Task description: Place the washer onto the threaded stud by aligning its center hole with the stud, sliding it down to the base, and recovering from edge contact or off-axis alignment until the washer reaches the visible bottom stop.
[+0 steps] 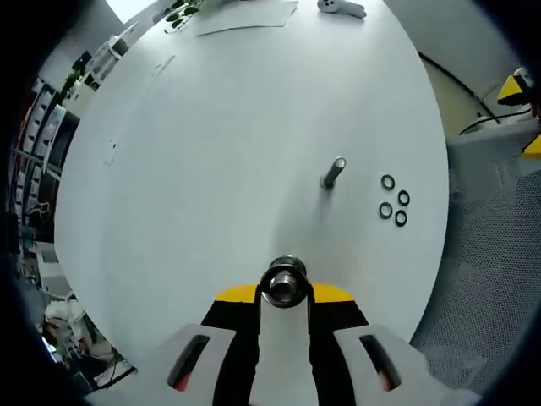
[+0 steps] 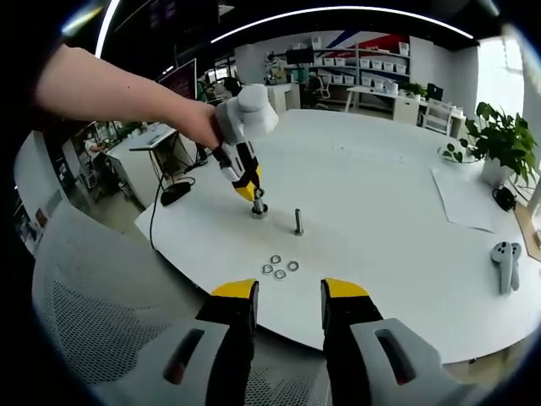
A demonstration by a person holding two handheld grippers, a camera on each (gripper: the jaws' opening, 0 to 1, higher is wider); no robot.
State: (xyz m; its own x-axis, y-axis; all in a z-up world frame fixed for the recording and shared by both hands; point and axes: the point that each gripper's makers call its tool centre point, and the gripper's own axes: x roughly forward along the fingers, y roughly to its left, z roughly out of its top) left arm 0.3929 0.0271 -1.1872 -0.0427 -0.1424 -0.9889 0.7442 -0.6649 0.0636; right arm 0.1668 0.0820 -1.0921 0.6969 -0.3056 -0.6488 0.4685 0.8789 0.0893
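A threaded stud [image 1: 333, 172] [image 2: 298, 222] stands upright on the round white table [image 1: 211, 152] [image 2: 380, 194]. Several dark washers [image 1: 393, 201] [image 2: 279, 267] lie flat in a small cluster beside it, near the table edge. My left gripper [image 1: 284, 292] [image 2: 253, 193] is shut on a short metal cylinder [image 1: 283, 283] [image 2: 258, 208] that rests on the table, a little apart from the stud. A person's hand holds that gripper from above. My right gripper [image 2: 289, 294] hovers open over the table's near edge, nothing between its yellow-tipped fingers, with the washers just ahead.
A white controller [image 2: 505, 264] [image 1: 342, 7] and a sheet of paper [image 2: 461, 199] [image 1: 245, 17] lie on the far side of the table. A potted plant [image 2: 503, 139] stands near them. A grey mesh chair [image 2: 93, 321] [image 1: 490, 279] sits by the table edge.
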